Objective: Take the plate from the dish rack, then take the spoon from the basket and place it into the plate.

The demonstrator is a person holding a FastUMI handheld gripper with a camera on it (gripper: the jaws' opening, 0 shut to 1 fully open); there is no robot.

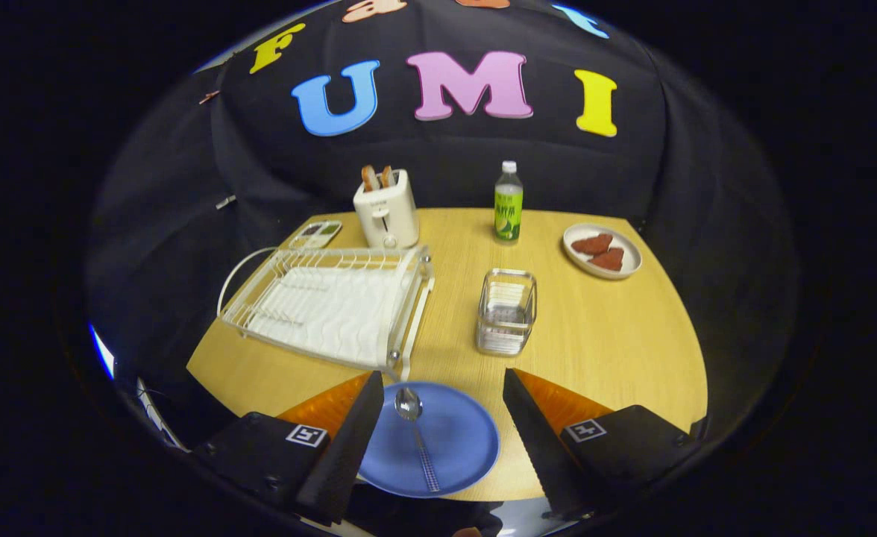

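A blue plate point(453, 440) lies flat on the wooden table point(602, 343) at its near edge, between my two fingers. A metal spoon point(417, 436) rests in the plate, bowl toward the rack, handle toward me. My gripper point(442, 388) is open above the plate, nothing held between its fingers. The white wire dish rack point(330, 302) stands beyond the left finger with nothing in it. A small clear basket point(506, 311) stands beyond the plate, just right of the rack; nothing sticks out of it.
A white toaster point(386, 209) with bread slices stands behind the rack. A green-labelled bottle point(508, 203) stands at the table's back. A white plate with reddish-brown pieces point(602, 250) lies back right. A small tray point(315, 234) lies left of the toaster.
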